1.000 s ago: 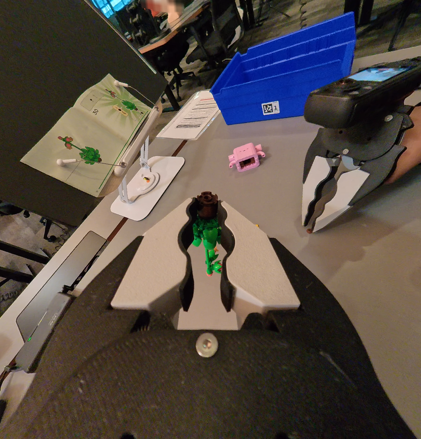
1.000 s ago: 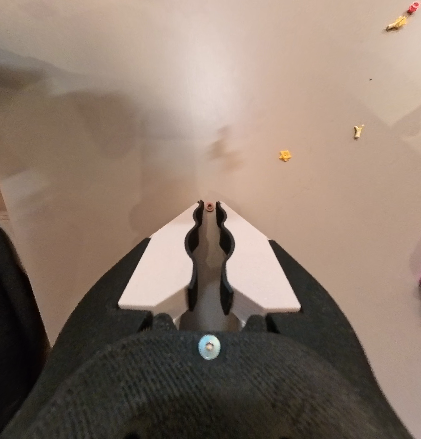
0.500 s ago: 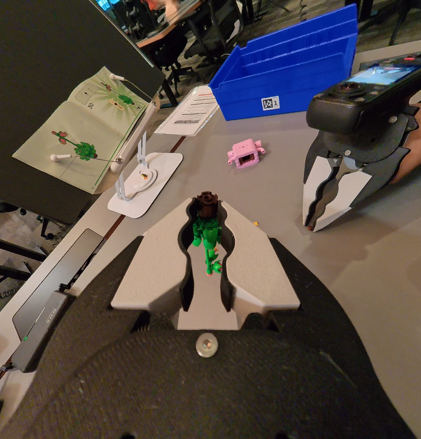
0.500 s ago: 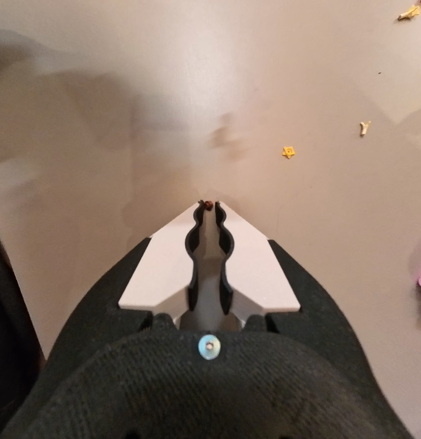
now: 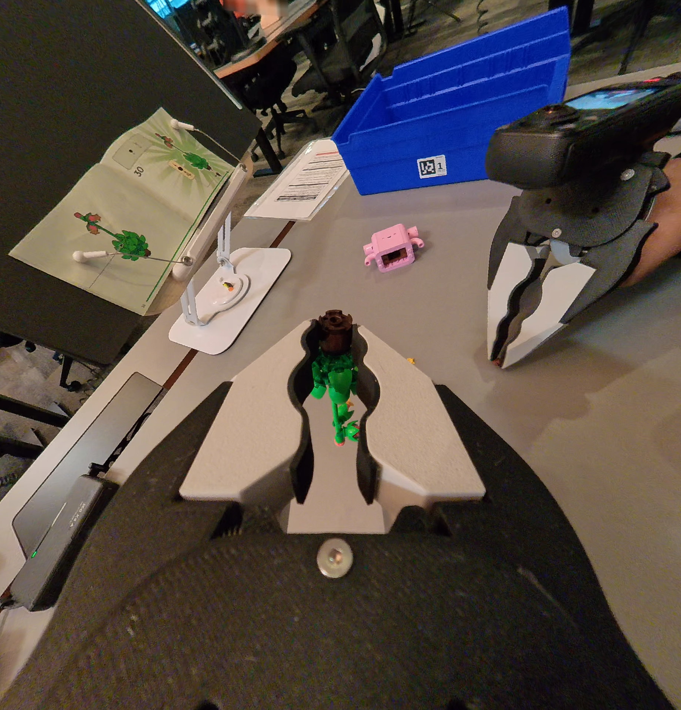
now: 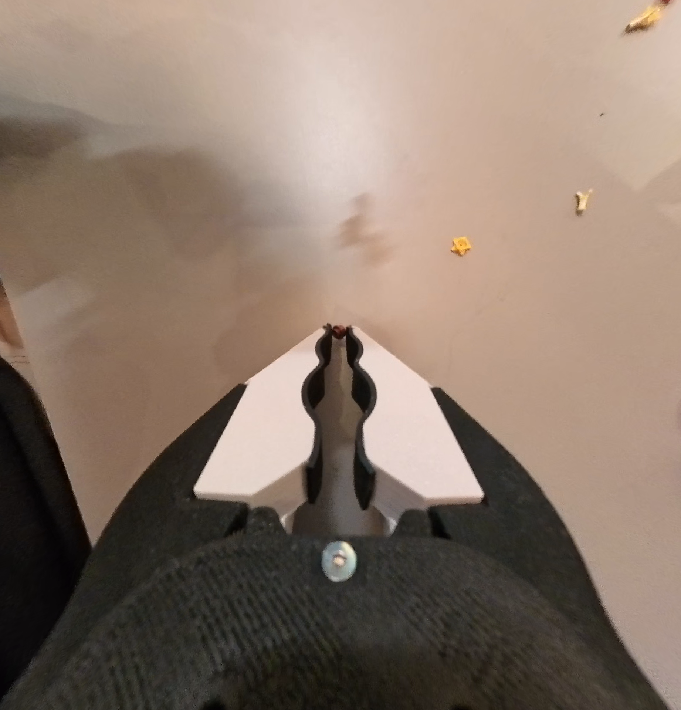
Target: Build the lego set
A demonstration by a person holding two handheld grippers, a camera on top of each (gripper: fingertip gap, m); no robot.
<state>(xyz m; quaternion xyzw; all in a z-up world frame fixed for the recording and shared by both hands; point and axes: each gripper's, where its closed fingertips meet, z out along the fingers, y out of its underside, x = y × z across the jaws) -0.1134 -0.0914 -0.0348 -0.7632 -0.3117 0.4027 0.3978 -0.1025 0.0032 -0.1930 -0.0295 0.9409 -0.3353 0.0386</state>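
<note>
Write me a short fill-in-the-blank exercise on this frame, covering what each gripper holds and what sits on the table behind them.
1. The left gripper is shut on a green plant stem topped by a round ____ piece.
2. The right gripper pinches a tiny reddish-brown stud at its very ____.
3. The small cube-shaped build lying on the table is ____.
4. Behind that cube stands an open ____ bin.

Missing words: brown; tips; pink; blue
</note>
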